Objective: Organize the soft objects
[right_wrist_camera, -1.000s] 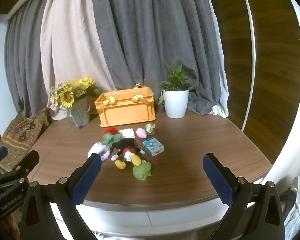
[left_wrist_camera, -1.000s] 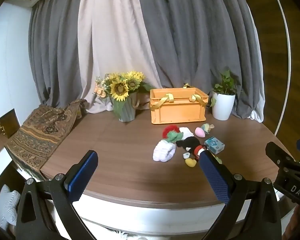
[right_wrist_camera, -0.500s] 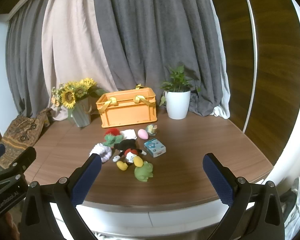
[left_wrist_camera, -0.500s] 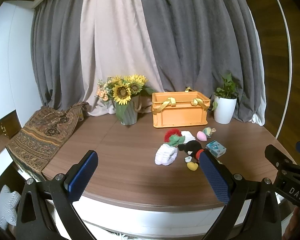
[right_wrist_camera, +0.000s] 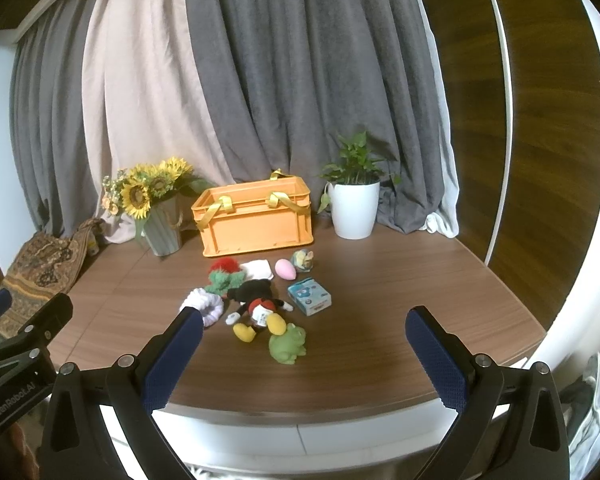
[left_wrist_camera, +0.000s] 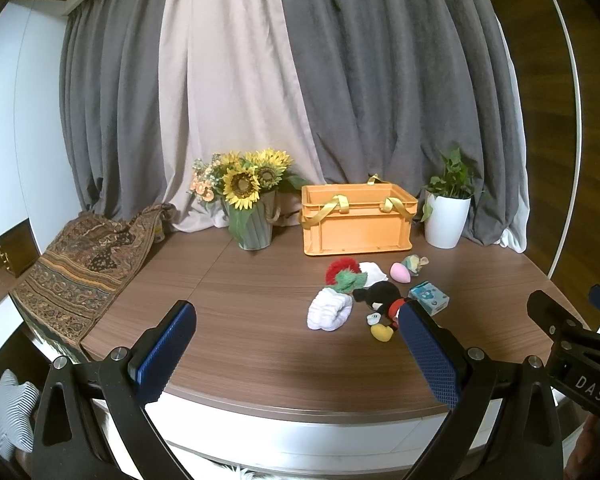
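Orange and open-topped, the crate (right_wrist_camera: 256, 218) stands at the back of the wooden table (right_wrist_camera: 400, 280), between the sunflower vase (right_wrist_camera: 162, 232) and the white plant pot (right_wrist_camera: 354, 210); the soft toys lie in a loose cluster just in front of it, a mouse plush (right_wrist_camera: 258, 304) in the middle, a green frog (right_wrist_camera: 288, 344) nearest, a white scrunchie (right_wrist_camera: 204, 306) to its left; left gripper (left_wrist_camera: 296, 354) and right gripper (right_wrist_camera: 304, 360) both hang spread wide and empty over the near edge; since a second ago both views have tilted down slightly, the cluster sitting higher in frame; no toy has moved.
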Tool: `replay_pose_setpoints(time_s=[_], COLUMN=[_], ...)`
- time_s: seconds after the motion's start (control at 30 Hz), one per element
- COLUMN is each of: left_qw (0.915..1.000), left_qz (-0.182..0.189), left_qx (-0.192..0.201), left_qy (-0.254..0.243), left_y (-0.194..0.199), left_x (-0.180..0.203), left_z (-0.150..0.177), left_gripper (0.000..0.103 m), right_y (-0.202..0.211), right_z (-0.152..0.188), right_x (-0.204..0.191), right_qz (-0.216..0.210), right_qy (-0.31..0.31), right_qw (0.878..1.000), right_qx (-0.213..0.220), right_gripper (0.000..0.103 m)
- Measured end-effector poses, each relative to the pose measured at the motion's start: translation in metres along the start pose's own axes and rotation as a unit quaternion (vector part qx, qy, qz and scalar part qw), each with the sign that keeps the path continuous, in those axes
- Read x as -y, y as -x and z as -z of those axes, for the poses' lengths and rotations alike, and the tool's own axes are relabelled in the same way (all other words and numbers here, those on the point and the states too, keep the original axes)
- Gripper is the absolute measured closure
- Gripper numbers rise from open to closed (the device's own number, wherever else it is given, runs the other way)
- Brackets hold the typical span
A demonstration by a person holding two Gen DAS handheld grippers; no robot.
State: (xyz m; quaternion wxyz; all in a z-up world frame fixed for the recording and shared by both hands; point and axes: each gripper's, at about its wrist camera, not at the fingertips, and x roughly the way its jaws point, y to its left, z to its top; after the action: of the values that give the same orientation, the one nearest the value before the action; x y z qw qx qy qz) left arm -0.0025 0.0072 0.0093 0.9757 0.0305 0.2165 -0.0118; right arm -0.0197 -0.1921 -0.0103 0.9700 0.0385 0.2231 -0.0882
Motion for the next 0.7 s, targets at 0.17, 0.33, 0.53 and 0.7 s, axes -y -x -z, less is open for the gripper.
replay_pose_setpoints(time_s=[0.17, 0.33, 0.53, 0.7], left_qw=[1.0000, 1.0000, 1.0000, 1.0000], left_qz=[-0.001, -0.001, -0.001, -0.001], left_qx=[0.001, 0.002, 0.002, 0.002], left_qy=[0.001, 0.001, 0.001, 0.000], left_y=[0.0003, 0.0008, 0.0008, 0.0014], left_x=[0.0004, -0.0002, -0.0002, -0.0001], left_z=[-0.0006, -0.0016, -0.0006, -0.0017], left_gripper=[0.000, 0.000, 0.000, 0.000], right_y=[0.0012, 0.0020, 0.0029, 0.0031], right_z=[-0.0020, -0.0046, -0.0070, -0.0063], right_x=[-0.0005, -0.0028, -0.0048, -0.0047], right_qz=[-0.001, -0.001, -0.001, -0.001], right_qy=[0.000, 0.000, 0.001, 0.000], right_qw=[1.000, 1.000, 1.000, 1.000], right_qx=[0.000, 0.001, 0.002, 0.003], right_gripper=[0.000, 0.000, 0.000, 0.000])
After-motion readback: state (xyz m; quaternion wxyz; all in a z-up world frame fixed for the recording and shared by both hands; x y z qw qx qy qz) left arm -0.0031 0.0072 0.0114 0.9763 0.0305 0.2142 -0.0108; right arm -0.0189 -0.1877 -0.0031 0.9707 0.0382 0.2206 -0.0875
